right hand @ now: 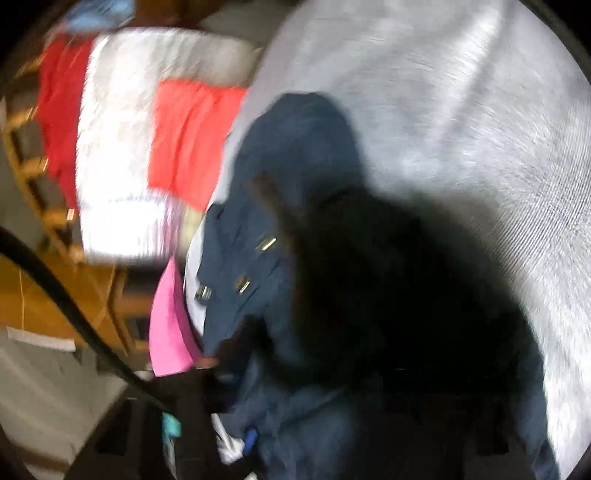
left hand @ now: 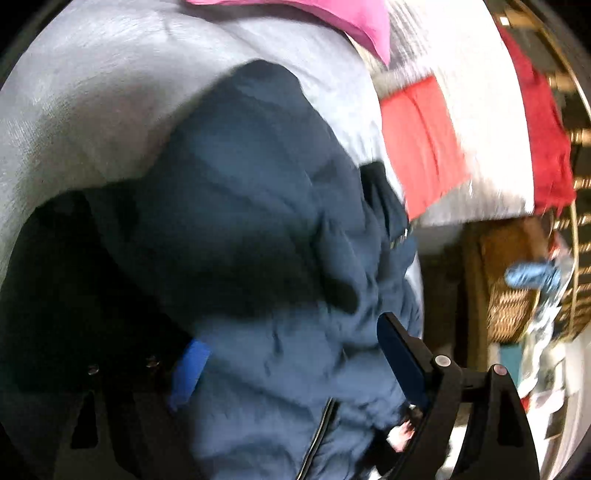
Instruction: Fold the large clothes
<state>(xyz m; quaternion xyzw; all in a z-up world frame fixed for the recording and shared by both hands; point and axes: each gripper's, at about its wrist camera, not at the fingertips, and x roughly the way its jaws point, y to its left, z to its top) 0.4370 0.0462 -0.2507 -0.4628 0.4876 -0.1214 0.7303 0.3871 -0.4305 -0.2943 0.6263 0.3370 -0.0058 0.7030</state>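
Observation:
A dark blue padded jacket (left hand: 258, 206) with a zipper lies bunched on a grey bed cover (left hand: 92, 92). My left gripper (left hand: 295, 376) has its two blue-padded fingers spread wide, with jacket fabric filling the gap between them. In the right wrist view the same jacket (right hand: 295, 155) fills the middle, with metal snaps showing. My right gripper (right hand: 332, 435) is low in the frame, buried in jacket fabric and deep shadow; its fingers are barely visible. Both views are motion-blurred.
A pink garment (left hand: 351, 18) and a red folded garment (left hand: 421, 140) lie on the bed, with another red one (left hand: 543, 147) on a white blanket. A wicker basket (left hand: 509, 306) and a wooden frame stand beside the bed. A black cable (right hand: 55, 288) crosses the right view.

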